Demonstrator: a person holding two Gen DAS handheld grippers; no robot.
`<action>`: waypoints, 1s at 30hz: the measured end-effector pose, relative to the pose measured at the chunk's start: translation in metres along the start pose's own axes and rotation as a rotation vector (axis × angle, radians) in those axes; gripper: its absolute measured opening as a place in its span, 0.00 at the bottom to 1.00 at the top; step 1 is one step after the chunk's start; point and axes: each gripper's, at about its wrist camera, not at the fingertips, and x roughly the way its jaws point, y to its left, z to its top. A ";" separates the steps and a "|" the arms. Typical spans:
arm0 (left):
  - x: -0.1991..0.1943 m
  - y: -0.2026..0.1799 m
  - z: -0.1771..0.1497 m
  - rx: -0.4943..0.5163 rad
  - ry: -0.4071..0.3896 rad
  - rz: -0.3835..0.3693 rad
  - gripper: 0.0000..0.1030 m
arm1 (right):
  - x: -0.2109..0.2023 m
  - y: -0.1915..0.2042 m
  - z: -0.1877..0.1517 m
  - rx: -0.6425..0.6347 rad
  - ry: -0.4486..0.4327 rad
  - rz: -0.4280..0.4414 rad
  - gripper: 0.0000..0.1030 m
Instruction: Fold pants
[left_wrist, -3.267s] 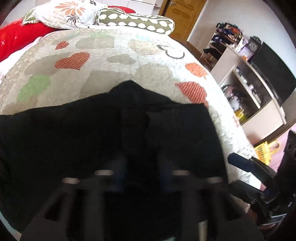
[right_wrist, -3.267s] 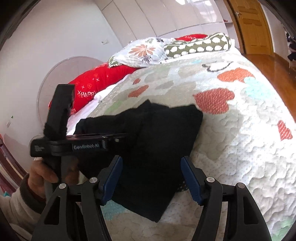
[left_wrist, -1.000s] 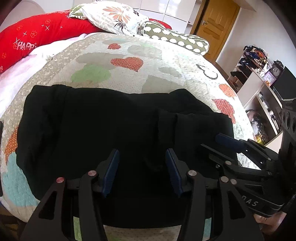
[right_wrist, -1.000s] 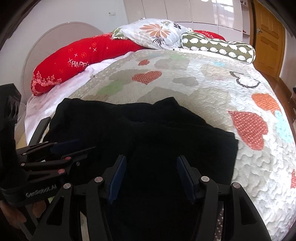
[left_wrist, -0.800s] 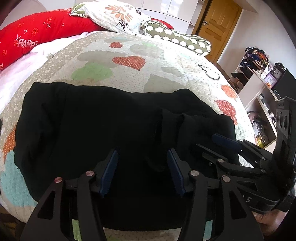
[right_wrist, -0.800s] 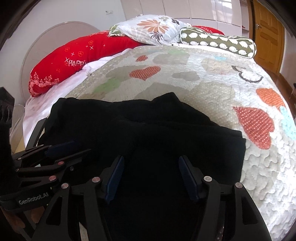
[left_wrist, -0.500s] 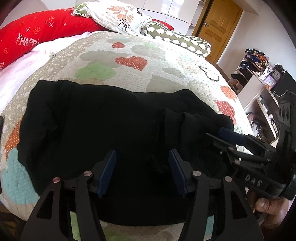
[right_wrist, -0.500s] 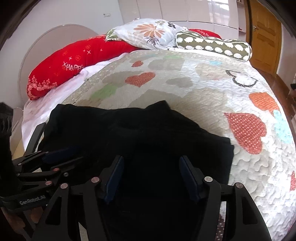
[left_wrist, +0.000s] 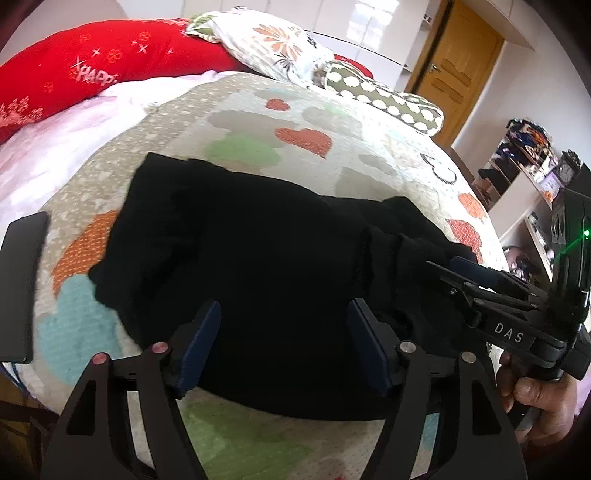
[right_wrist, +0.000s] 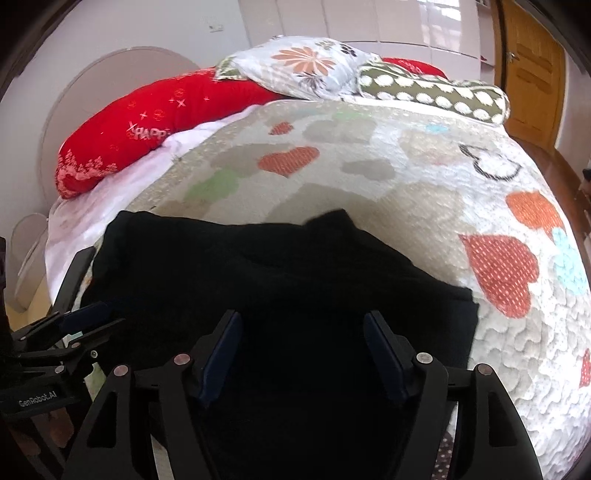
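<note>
Left gripper (left_wrist: 284, 341) hovers low over the near edge of the quilt (left_wrist: 295, 122), jaws spread, nothing between them but pants (left_wrist: 266, 258) below. Right gripper (right_wrist: 303, 349) same pose, jaws spread, over the pants' right part; seen from the left wrist it's held side-on by a bare hand (left_wrist: 543, 402), green LED lit. Labels: "DAS" on right gripper body, "GenRobot.AI" on left. Red pillow (right_wrist: 147, 122) reads "HAPP…". Pants: black, folded flat, lying across quilt's near edge, slightly rumpled on the right.
</note>
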 end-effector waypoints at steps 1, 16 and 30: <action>-0.001 0.002 0.000 -0.008 -0.001 0.001 0.69 | 0.002 0.003 0.001 -0.008 0.003 0.004 0.70; -0.033 0.026 -0.010 -0.080 -0.053 -0.001 0.80 | 0.009 0.034 0.013 -0.067 0.002 0.033 0.72; -0.020 0.091 -0.028 -0.385 -0.013 -0.021 0.80 | 0.021 0.075 0.055 -0.220 0.001 0.127 0.78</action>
